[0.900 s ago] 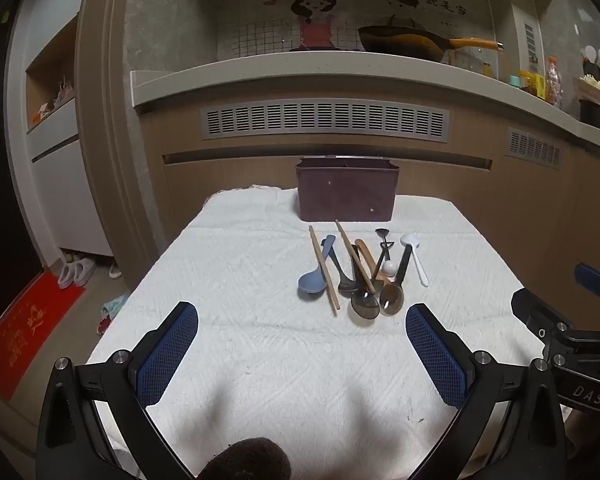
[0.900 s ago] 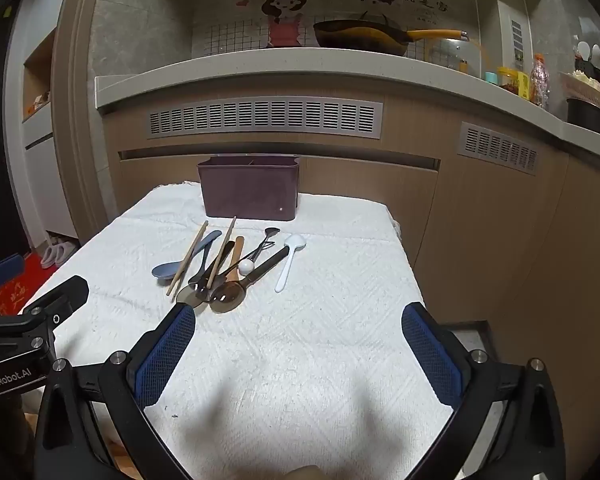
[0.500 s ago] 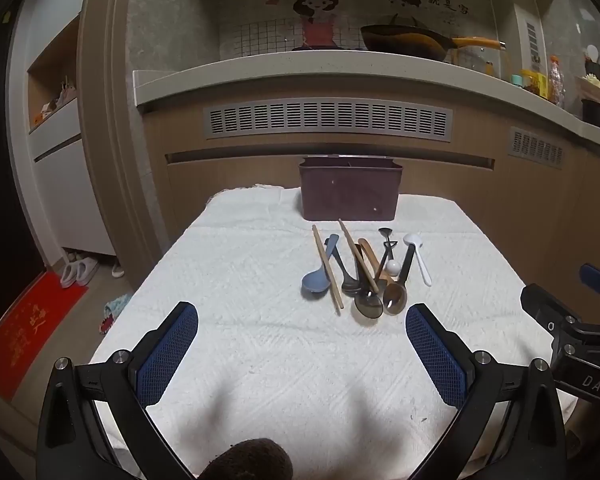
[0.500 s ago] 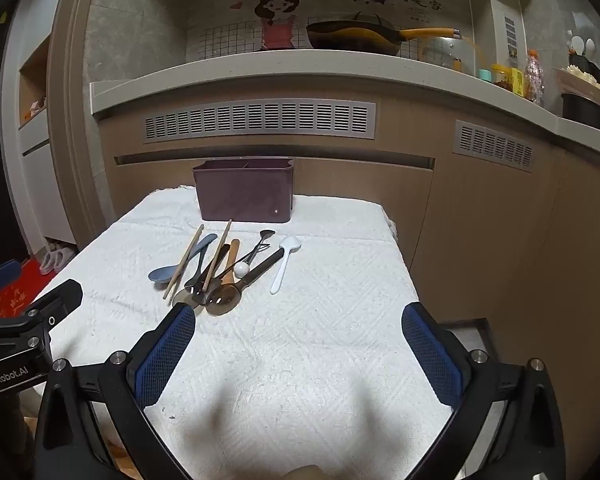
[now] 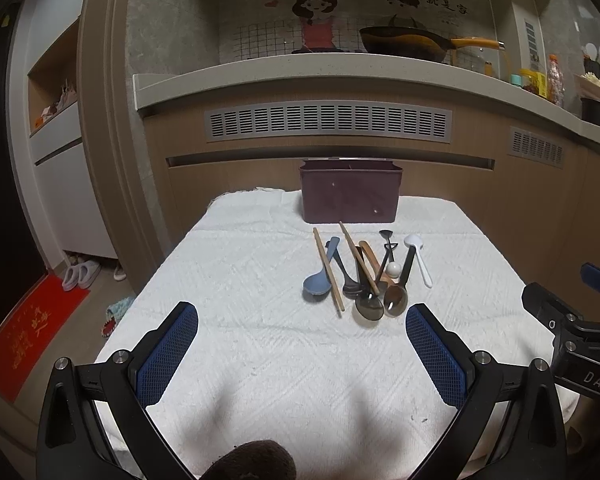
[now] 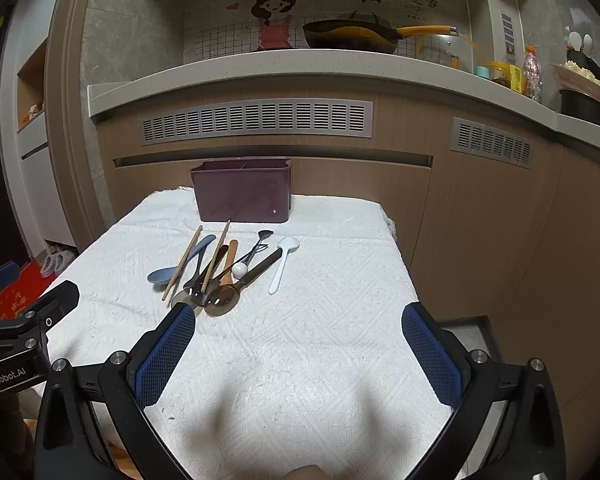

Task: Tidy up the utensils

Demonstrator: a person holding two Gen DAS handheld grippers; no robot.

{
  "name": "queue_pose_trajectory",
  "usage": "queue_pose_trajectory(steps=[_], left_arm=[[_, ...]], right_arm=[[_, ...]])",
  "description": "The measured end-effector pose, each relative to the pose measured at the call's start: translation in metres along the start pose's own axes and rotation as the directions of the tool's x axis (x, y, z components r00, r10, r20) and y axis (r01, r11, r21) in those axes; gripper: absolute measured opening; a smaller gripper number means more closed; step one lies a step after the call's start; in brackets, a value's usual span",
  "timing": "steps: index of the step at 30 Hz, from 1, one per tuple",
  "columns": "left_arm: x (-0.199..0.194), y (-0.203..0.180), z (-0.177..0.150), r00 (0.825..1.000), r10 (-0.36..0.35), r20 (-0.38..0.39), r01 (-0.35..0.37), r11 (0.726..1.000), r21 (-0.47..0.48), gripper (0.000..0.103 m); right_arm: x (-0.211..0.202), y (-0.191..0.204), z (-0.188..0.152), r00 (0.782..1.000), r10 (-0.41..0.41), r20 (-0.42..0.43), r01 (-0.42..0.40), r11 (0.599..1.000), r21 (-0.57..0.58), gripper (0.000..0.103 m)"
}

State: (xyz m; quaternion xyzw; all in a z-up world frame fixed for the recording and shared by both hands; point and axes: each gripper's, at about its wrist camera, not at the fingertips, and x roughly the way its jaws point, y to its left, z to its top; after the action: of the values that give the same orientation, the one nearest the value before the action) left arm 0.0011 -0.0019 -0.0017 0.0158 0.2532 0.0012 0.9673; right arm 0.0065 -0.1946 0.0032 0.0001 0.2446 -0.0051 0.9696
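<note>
A heap of utensils lies mid-table on the white cloth (image 5: pixel 240 340): a blue spoon (image 5: pixel 316 282), two wooden chopsticks (image 5: pixel 329 270), dark metal spoons (image 5: pixel 394 300), a wooden spoon and a white plastic spoon (image 5: pixel 418 258). Behind them stands a maroon utensil box (image 5: pixel 350 192) with a divider. My left gripper (image 5: pixel 300 320) hovers open over the near cloth, nothing between its blue pads. My right gripper (image 6: pixel 296 316) is open too, its left pad just in front of the dark spoons (image 6: pixel 220 300). The same box (image 6: pixel 242 194) and white spoon (image 6: pixel 283 262) show in the right wrist view.
A brown kitchen counter front with vents (image 5: pixel 328 122) rises close behind the table. A wok (image 5: pixel 404 42) sits on the counter. Slippers (image 5: pixel 80 274) and a red mat (image 5: pixel 24 332) lie on the floor to the left. The table's right edge drops off near the cabinet (image 6: pixel 480 240).
Both grippers have eased a little toward the utensils, which sit slightly lower and larger in each view. Nothing on the table has moved; both jaws stay wide.
</note>
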Motion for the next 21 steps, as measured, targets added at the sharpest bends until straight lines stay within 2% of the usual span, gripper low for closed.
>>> queue_pose_trajectory(steps=[21], left_arm=[[-0.0020, 0.0001, 0.0034, 1.000, -0.001, 0.002, 0.001, 1.000, 0.003, 0.103]], right_arm=[[0.0036, 0.0013, -0.0021, 1.000, 0.015, -0.012, -0.015, 1.000, -0.002, 0.102]])
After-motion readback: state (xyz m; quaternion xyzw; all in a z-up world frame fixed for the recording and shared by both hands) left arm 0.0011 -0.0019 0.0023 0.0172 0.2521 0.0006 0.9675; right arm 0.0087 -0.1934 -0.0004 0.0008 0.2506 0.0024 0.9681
